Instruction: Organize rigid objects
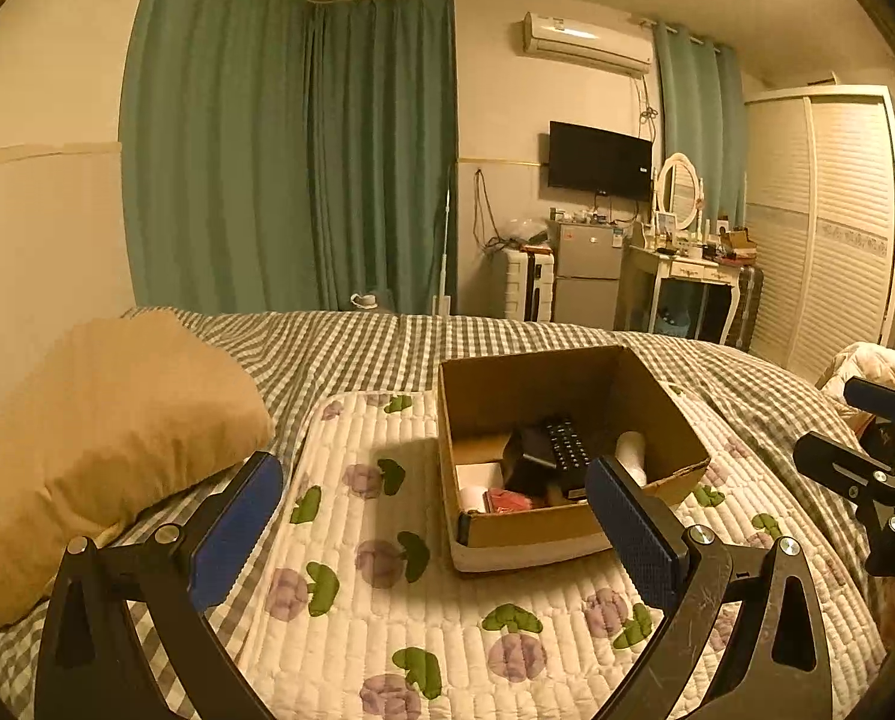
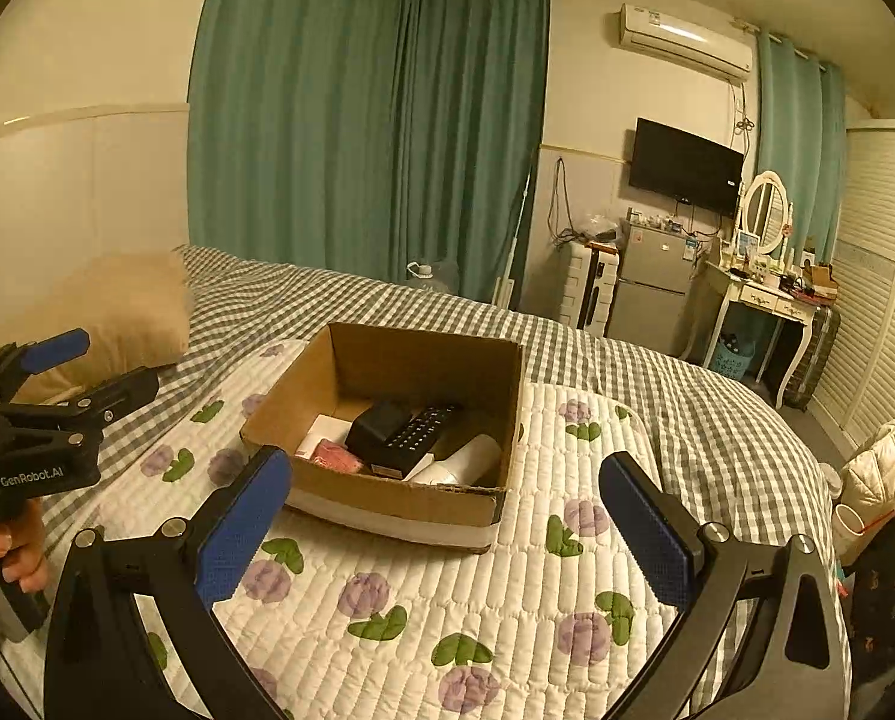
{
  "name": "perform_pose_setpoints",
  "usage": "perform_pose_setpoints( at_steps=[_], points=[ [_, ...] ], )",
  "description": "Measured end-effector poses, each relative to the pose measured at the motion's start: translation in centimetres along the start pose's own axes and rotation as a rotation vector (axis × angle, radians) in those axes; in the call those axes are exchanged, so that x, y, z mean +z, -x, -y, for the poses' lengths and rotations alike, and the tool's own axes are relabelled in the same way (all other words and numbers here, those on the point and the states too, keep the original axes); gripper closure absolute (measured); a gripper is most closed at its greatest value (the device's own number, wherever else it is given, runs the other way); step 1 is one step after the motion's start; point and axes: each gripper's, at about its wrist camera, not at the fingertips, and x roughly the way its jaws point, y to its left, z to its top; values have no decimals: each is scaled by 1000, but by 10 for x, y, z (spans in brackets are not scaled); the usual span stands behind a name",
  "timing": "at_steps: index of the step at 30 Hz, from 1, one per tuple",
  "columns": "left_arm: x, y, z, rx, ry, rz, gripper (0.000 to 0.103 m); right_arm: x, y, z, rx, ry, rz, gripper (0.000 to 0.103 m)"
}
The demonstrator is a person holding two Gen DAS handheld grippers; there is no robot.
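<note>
An open cardboard box (image 1: pixel 567 531) (image 2: pixel 399 507) sits on a white quilted mat (image 1: pixel 387 630) (image 2: pixel 507 612) on the bed. Inside lie a black remote control (image 1: pixel 567 450) (image 2: pixel 423 426), a black block (image 2: pixel 381 423), a white cylinder (image 1: pixel 632 450) (image 2: pixel 465 459), a red item (image 1: pixel 507 501) (image 2: pixel 336 455) and a white box (image 1: pixel 477 473) (image 2: pixel 326 429). My left gripper (image 1: pixel 435 486) (image 2: pixel 96 363) is open and empty, near the box's front. My right gripper (image 2: pixel 447 480) (image 1: pixel 831 420) is open and empty, just in front of the box.
A tan pillow (image 1: pixel 99 438) (image 2: pixel 123 306) lies on the checked bedspread (image 1: pixel 387 342) at left. A white puffy jacket (image 2: pixel 885 468) is at the right bed edge. A fridge (image 1: pixel 585 276), dresser (image 1: pixel 687 276) and wardrobe (image 1: pixel 837 228) stand beyond the bed.
</note>
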Motion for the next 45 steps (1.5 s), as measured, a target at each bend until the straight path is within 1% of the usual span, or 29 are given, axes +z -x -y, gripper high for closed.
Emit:
perform_pose_setpoints(
  at_steps=[8,23,27,45],
  points=[
    [0,4,4,10,-20,7,0,0,3,3,3,-16,-4,0],
    [2,5,12,11,-26,1,0,0,6,2,3,-3,10,0],
    [4,5,14,23,-36,8,0,-1,6,2,2,-3,8,0],
    [5,6,19,22,-33,7,0,-2,10,3,6,10,23,0]
  ],
)
